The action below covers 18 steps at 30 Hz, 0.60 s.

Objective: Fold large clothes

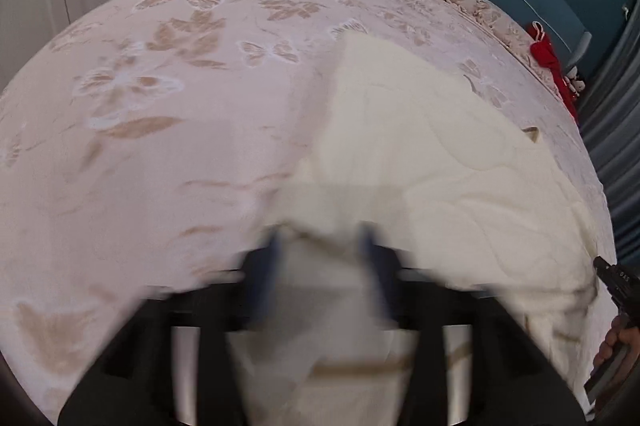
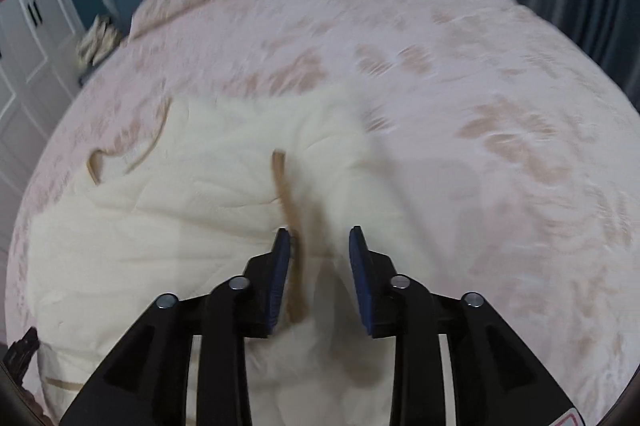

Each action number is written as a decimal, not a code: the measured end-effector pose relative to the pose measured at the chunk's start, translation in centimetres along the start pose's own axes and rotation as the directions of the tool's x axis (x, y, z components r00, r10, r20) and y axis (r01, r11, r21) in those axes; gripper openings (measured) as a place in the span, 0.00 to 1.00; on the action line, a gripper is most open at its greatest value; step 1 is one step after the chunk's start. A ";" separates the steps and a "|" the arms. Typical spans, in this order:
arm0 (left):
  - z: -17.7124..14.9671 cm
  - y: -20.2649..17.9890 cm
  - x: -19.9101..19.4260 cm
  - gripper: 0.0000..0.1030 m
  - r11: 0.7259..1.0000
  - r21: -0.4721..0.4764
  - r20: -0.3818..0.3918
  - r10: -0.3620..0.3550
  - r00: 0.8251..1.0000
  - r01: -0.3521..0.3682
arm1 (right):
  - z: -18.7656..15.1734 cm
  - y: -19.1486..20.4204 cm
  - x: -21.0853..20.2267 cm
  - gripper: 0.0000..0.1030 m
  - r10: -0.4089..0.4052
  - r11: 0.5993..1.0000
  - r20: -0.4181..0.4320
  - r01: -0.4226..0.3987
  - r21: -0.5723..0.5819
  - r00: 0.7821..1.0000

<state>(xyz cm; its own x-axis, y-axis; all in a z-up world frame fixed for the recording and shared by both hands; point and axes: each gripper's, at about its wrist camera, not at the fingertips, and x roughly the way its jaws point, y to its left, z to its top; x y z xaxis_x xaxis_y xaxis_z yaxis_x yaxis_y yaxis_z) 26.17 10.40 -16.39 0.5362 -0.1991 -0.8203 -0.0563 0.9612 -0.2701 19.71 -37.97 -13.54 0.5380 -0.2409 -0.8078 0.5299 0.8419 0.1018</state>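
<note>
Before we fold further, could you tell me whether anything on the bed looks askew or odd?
The cream garment lies rumpled, not flat: a tan strip runs crookedly up its middle and another tan edge curls at the far corner. No damage visible.

The left tongs [image 1: 322, 246] angle down toward the bed, blurred, jaws spread wide with cloth lying loose between them. The right tongs [image 2: 320, 246] also tilt downward, jaws parted, their blue pads [image 2: 282, 266] gripping nothing. A hand [image 1: 618, 340] holds the right tool's handle.
</note>
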 end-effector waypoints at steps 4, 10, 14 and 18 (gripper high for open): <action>-1.5 3.6 -5.7 0.84 0.999 0.019 0.060 0.041 0.997 -0.043 | -1.9 -1.0 -4.1 0.33 -0.040 0.999 0.036 0.040 -0.009 0.999; 1.1 -2.3 -7.0 0.60 0.995 0.081 0.093 -0.070 0.993 0.062 | -5.4 9.1 -6.6 0.09 0.196 0.962 -0.029 -0.198 -0.190 0.980; 1.6 -8.2 -3.3 0.50 0.983 0.171 0.053 -0.073 0.996 0.063 | -6.9 15.5 -5.1 0.03 0.261 0.924 -0.090 -0.276 -0.264 0.961; 0.3 -10.9 1.0 0.41 0.978 0.204 -0.022 -0.042 0.999 0.045 | -8.4 17.9 -2.2 0.00 0.236 0.914 -0.152 -0.272 -0.300 0.960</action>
<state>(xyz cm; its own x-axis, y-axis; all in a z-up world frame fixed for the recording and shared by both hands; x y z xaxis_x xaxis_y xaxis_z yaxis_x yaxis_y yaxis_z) 27.55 -0.19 -14.09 0.5195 -0.2432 -0.8191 0.1414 0.9699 -0.1983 22.55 -18.35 -14.84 0.5419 0.0404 -0.8394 0.1418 0.9801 0.1387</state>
